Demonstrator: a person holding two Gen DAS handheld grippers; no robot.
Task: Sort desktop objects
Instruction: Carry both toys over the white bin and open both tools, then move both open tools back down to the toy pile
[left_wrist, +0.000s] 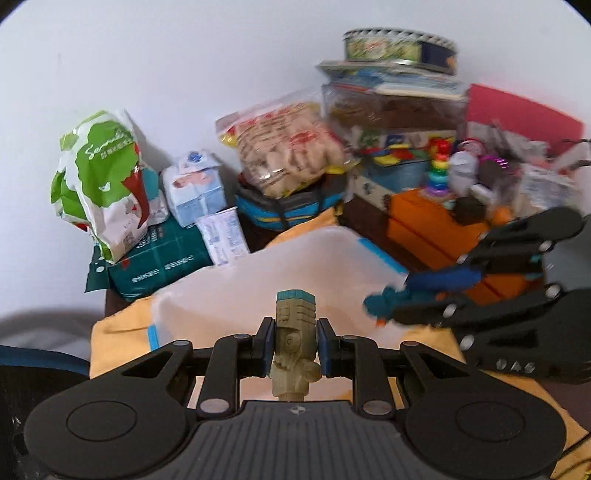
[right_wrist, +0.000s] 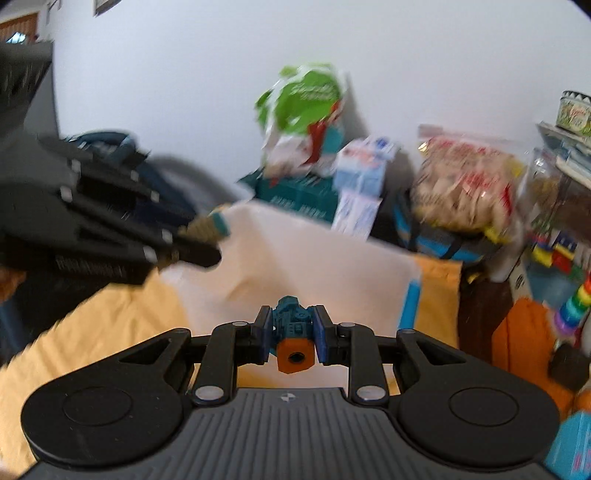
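You've got a toy clamped in each tool: the left gripper (left_wrist: 294, 349) pinches the tan totem figure (left_wrist: 294, 343), the right gripper (right_wrist: 291, 334) squeezes the teal-and-orange toy (right_wrist: 293, 338). Both hang over the white bin (left_wrist: 258, 280) on the yellow cloth (left_wrist: 118, 339). Looks like the carry step; next, line up over the bin and let go.

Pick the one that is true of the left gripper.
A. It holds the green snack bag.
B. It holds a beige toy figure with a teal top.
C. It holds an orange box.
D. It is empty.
B: the left gripper has its pads clamped on the beige toy figure, seen upright between them.
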